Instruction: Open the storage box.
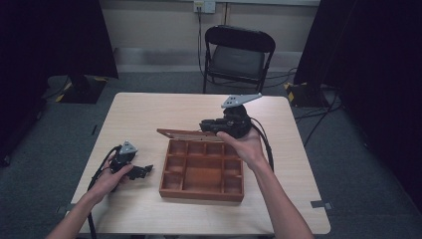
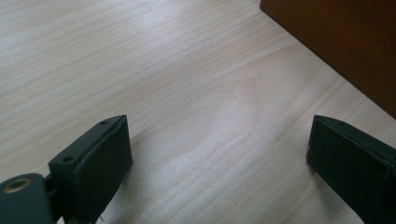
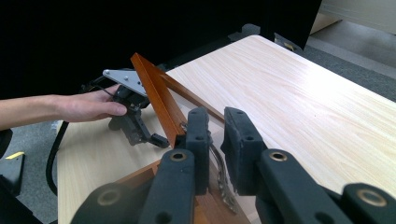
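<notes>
A brown wooden box (image 1: 200,193) with several small compartments stands in the middle of the table, and none of them shows anything inside. Its lid (image 1: 181,133) is raised at the far side; in the right gripper view the lid (image 3: 154,93) stands tilted on edge. My right gripper (image 1: 206,125) sits at the lid's right end, and its jaws (image 3: 215,135) are almost together with nothing between them. The left jaw rests against the lid. A thin metal chain (image 3: 219,175) hangs below. My left gripper (image 1: 146,171) rests open on the table left of the box (image 2: 336,37), jaws (image 2: 219,154) wide apart.
The light wooden table (image 1: 149,109) has bare room on all sides of the box. A black folding chair (image 1: 238,55) stands behind the far edge. Dark curtains hang at both sides, and cables lie on the grey floor at right.
</notes>
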Motion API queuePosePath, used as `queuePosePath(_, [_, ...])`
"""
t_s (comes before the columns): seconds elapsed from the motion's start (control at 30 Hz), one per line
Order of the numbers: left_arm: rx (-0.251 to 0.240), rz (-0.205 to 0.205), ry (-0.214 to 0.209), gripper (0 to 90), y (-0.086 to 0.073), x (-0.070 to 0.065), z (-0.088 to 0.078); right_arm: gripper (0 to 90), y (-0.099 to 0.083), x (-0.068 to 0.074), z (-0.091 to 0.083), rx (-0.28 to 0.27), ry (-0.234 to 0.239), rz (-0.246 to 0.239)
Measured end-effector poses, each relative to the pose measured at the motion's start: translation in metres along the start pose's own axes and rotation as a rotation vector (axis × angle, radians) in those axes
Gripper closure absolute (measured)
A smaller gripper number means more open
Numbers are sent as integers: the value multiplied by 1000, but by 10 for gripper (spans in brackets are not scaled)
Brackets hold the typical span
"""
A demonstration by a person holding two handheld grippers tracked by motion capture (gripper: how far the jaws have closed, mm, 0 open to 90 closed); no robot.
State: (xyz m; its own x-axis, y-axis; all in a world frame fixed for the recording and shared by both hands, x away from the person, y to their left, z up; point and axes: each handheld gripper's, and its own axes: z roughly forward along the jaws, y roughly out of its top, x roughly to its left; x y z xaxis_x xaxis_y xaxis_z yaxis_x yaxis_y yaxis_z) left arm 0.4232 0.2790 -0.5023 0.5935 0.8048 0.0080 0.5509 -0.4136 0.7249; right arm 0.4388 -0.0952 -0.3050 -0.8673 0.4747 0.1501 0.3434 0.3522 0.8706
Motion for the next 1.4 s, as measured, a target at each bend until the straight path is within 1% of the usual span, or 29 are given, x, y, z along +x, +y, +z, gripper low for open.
queuePosePath(0.53, [0, 1, 0, 60, 0, 0, 0, 812, 0, 0, 0, 1, 1, -1])
queuePosePath(0.6, [1, -1, -6, 57, 0, 0, 0, 812, 0, 0, 0, 1, 2, -1])
queuePosePath(0.67, [4, 6, -6, 55, 0, 1, 0, 812, 0, -1, 0, 1, 2, -1])
queuePosePath(0.87, [4, 1, -9, 55, 0, 0, 0, 813, 0, 0, 0, 2, 4, 1])
queuePosePath(0.93, [4, 6, -6, 54, 0, 1, 0, 812, 0, -1, 0, 2, 4, 1])
queuePosePath(1.13, [2, -2, -9, 55, 0, 0, 0, 813, 0, -1, 0, 2, 4, 1])
queuePosePath(1.17, [3, 3, -6, 54, 0, 0, 0, 814, 0, 0, 0, 2, 4, 0])
queuePosePath(1.2, [2, -2, -9, 54, 0, 0, 0, 813, 0, 0, 0, 2, 4, 1])
queuePosePath(1.4, [4, 1, -9, 54, 0, 0, 0, 814, 0, -1, 0, 2, 5, 0])
